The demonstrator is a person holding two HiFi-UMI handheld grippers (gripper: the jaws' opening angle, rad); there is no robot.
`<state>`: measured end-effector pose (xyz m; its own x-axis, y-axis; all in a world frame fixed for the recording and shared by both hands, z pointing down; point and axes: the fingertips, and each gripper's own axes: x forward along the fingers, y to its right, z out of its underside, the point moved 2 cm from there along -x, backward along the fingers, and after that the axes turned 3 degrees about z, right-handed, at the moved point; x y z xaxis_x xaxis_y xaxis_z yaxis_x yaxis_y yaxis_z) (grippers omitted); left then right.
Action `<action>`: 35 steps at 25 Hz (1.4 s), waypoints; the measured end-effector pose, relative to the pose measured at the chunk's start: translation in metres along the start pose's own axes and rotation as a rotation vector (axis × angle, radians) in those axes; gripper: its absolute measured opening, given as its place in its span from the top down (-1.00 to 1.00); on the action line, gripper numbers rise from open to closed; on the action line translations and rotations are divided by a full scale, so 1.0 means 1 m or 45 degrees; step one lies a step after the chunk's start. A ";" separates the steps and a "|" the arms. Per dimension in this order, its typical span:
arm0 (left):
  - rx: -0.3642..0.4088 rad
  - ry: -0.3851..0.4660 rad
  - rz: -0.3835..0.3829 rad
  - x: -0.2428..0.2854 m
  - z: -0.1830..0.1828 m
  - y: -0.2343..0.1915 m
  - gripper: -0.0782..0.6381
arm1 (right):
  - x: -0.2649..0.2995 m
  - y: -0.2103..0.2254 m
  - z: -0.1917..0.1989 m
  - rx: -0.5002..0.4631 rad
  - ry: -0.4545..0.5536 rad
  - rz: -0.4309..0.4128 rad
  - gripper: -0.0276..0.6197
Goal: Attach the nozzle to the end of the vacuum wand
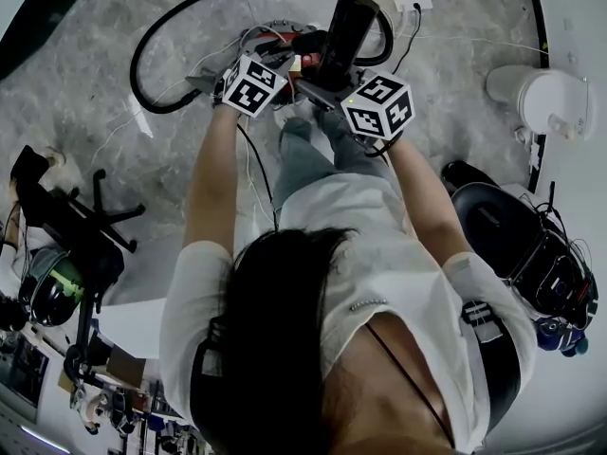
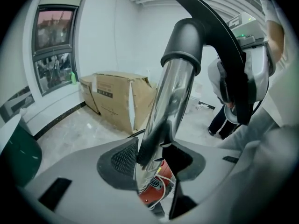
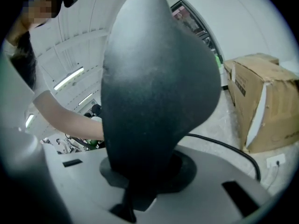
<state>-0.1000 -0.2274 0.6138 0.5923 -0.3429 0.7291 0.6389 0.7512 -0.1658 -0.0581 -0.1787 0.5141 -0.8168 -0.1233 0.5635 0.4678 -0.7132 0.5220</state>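
Note:
The chrome vacuum wand [image 2: 168,111] rises between the jaws of my left gripper [image 2: 156,164], which is shut on it. The wand's upper end sits inside the black collar [image 2: 183,41] of the nozzle. The black nozzle [image 3: 154,92] fills the right gripper view, and my right gripper [image 3: 140,181] is shut on its lower part. In the head view the nozzle [image 1: 346,31] stands just beyond the two marker cubes, with the left gripper [image 1: 289,67] and the right gripper [image 1: 322,88] close together under it.
A black hose [image 1: 152,55] loops over the floor ahead. A red vacuum part with wires [image 2: 152,192] lies under the left jaws. A cardboard box [image 2: 119,101] stands by the wall. A white round appliance [image 1: 541,98] sits right, and a black stand [image 1: 76,226] left.

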 end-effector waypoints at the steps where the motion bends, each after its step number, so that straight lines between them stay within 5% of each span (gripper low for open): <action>1: 0.011 -0.007 0.012 0.001 -0.001 0.001 0.30 | -0.001 0.001 0.001 -0.034 -0.017 0.004 0.64; 11: 0.004 -0.022 0.031 0.001 -0.001 0.000 0.30 | -0.005 0.019 0.004 -0.420 -0.233 0.051 0.64; 20: -0.021 -0.023 0.011 -0.001 0.001 -0.007 0.30 | 0.006 0.013 -0.001 -0.290 -0.210 0.140 0.64; 35: -0.046 -0.016 -0.002 0.006 -0.002 -0.008 0.30 | 0.014 0.005 -0.006 0.094 -0.102 0.259 0.64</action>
<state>-0.1005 -0.2364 0.6180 0.5853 -0.3366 0.7377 0.6573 0.7296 -0.1886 -0.0686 -0.1881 0.5211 -0.6750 -0.2019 0.7097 0.6461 -0.6263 0.4363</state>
